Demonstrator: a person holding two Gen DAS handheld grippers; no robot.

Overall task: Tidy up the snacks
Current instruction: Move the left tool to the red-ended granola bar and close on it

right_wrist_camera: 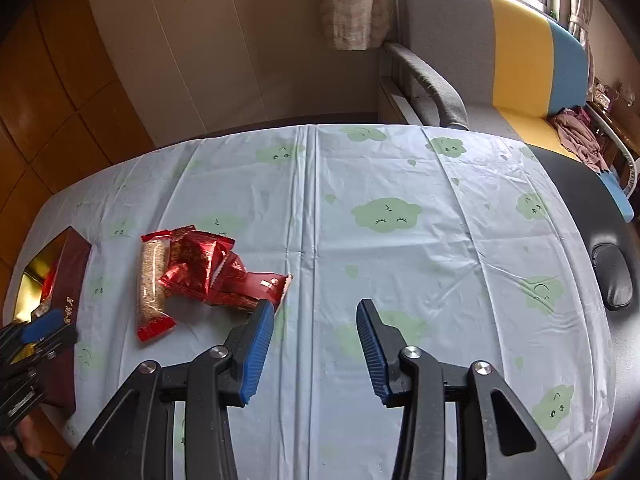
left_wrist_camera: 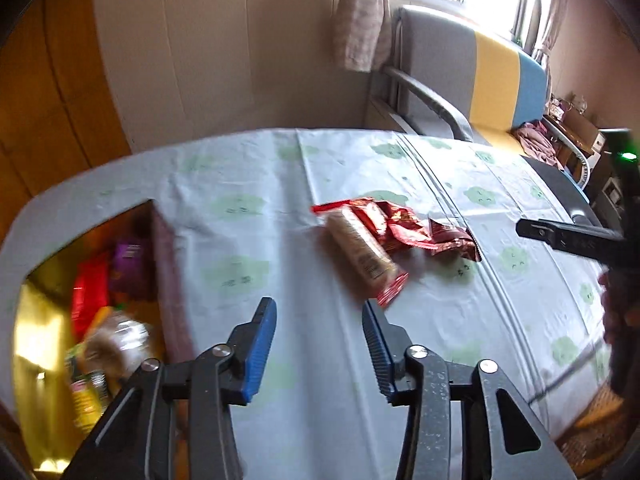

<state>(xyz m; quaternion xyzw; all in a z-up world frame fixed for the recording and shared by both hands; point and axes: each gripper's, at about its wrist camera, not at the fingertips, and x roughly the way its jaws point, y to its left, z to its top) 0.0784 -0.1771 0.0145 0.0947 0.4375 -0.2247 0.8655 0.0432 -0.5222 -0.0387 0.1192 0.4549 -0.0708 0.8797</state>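
A sofa (right_wrist_camera: 480, 60) in grey, yellow and blue stands against the far wall under the window, with a pinkish curtain (right_wrist_camera: 348, 4) hanging just beside its grey end. In front of it is the table, covered by a pale blue tablecloth (right_wrist_camera: 400, 184) printed with green clouds.

At the table's left edge sits an open box (left_wrist_camera: 164, 264) — dark red outside, gold inside — and it already holds several packets: a red one, a purple one and something clear and crinkly, though the left wrist view is too blurred to name them closer.

On the cloth to the right of the box, apart from it, lies the heap of snacks (right_wrist_camera: 200, 272). A long grain bar (right_wrist_camera: 151, 284) in a clear wrapper with red ends lies along the left of the heap, touching a tangle of shiny red wrappers (right_wrist_camera: 196, 264); a flat dark red packet (right_wrist_camera: 256, 284) pokes out on the right.

The left gripper (left_wrist_camera: 320, 340) hangs over the cloth between box and heap, its blue-padded fingers (left_wrist_camera: 260, 344) spread wide with nothing between them. The grain bar's near end lies just ahead of its right finger.

The right gripper (right_wrist_camera: 316, 344) is likewise wide open and empty — its left finger tip sits right by the dark red packet's corner, but I cannot tell if it touches.
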